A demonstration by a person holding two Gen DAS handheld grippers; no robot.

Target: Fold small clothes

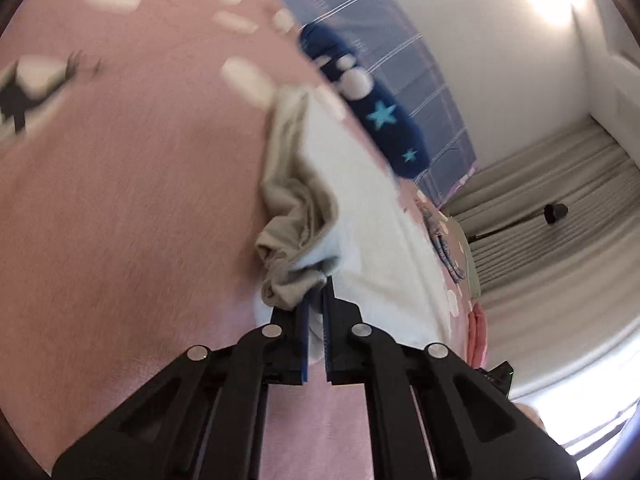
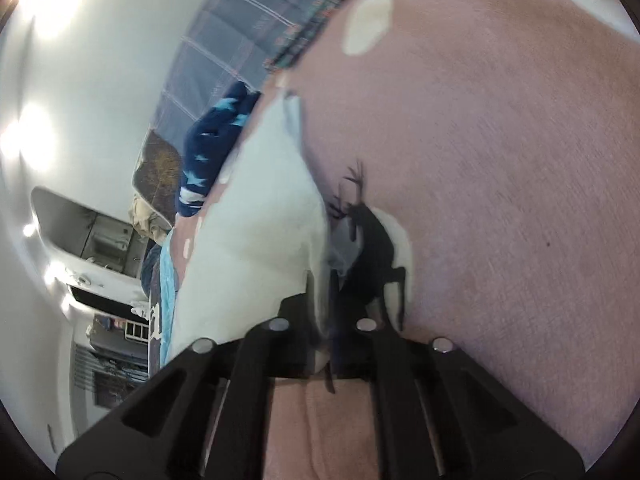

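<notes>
Here both grippers pinch the garment (image 1: 360, 216) over the pink blanket (image 1: 132, 184): left gripper (image 1: 317, 280) clamps its beige-trimmed edge, right gripper (image 2: 320, 280) another edge. Keep both edges level and taut before laying the fold down.

The room is bright. Lamp glare blooms on the white wall (image 1: 500, 40) at the top right of the left view and the top left of the right view. Both pictures are smeared with motion blur, worst on the pink blanket (image 1: 120, 200) and its pale spots. The fisheye bends everything, and the corners go black. Shadows are soft and faint.
</notes>
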